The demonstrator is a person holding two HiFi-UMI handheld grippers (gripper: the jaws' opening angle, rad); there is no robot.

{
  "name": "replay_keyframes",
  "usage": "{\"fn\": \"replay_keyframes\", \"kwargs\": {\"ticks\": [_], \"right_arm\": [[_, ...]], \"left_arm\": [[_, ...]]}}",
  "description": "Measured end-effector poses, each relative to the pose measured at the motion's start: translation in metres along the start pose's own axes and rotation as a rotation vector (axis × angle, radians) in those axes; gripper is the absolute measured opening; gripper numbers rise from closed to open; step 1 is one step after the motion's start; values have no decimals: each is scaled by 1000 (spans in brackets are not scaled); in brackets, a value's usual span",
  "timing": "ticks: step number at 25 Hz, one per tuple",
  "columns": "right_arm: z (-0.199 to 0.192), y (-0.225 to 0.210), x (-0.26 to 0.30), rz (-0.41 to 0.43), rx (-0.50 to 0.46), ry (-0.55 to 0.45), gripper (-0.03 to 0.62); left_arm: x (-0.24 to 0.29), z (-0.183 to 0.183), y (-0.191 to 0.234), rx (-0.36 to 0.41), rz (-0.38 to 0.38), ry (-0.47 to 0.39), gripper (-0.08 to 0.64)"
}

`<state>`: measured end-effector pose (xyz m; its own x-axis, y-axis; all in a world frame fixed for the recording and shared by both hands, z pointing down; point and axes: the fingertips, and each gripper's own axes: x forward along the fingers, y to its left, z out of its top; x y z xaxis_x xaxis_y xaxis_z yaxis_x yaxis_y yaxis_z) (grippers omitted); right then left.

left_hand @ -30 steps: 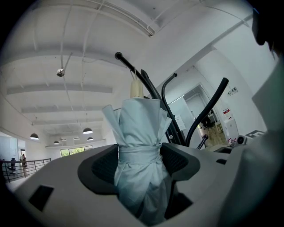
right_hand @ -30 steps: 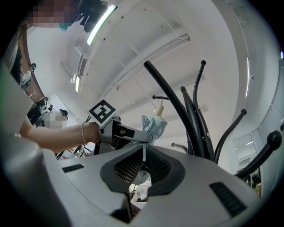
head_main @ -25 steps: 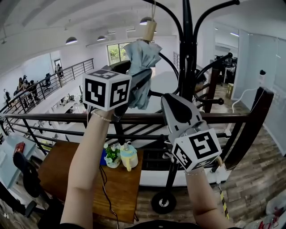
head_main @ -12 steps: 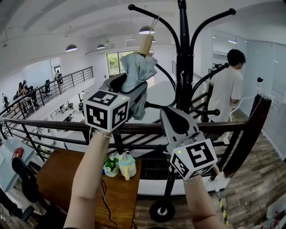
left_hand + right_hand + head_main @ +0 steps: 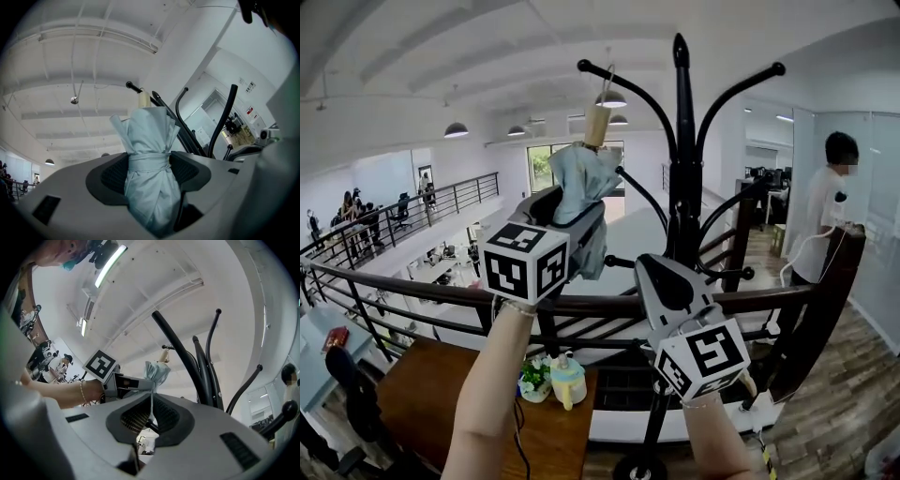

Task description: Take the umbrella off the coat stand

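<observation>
A folded pale-blue umbrella (image 5: 581, 192) hangs by the thin strap of its beige handle (image 5: 597, 124) from an upper hook of the black coat stand (image 5: 682, 178). My left gripper (image 5: 584, 214) is shut on the umbrella's canopy; in the left gripper view the umbrella (image 5: 149, 140) is squeezed at its tie band between the two dark pads of the left gripper (image 5: 149, 165). My right gripper (image 5: 664, 274) is raised beside the stand's pole, below and right of the umbrella, and holds nothing. In the right gripper view the right gripper (image 5: 150, 417) has its pads together, with the umbrella (image 5: 157, 372) farther off.
A dark metal railing (image 5: 412, 292) runs just behind the stand. Below it are a wooden table (image 5: 422, 394) with a small flower pot and a bottle (image 5: 568, 377). A person (image 5: 825, 216) stands at the right by a glass partition. The stand's other hooks (image 5: 736, 89) curve out around the umbrella.
The view has tilted up, so the stand's top and the strap's hook now show. Both grippers keep their places relative to the umbrella. The person at the right has walked farther right.
</observation>
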<state>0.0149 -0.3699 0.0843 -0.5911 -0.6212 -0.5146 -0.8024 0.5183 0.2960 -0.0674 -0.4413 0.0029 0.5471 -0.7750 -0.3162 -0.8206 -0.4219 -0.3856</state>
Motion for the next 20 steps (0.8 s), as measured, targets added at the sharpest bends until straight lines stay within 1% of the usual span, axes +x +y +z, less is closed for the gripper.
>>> {"fn": "replay_keyframes", "kwargs": {"ticks": [6,10,12,18,20], "right_arm": [[5,8,2,21,0,-15,31],[2,10,-1,31,10,-27,31],[0,11,0,40,14,-25,31],[8,21,11,48,25,-34,31],[9,19,10,47,27,-37,31]], "left_arm": [[-11,7,8,-42,20,-42,293],[-18,7,12,-9,53,-41,293],[-20,8,16,-9,66,-43,293],[-29,22,37,-56,78,-67,293],[-31,23,38,-57,83,-70,293]]}}
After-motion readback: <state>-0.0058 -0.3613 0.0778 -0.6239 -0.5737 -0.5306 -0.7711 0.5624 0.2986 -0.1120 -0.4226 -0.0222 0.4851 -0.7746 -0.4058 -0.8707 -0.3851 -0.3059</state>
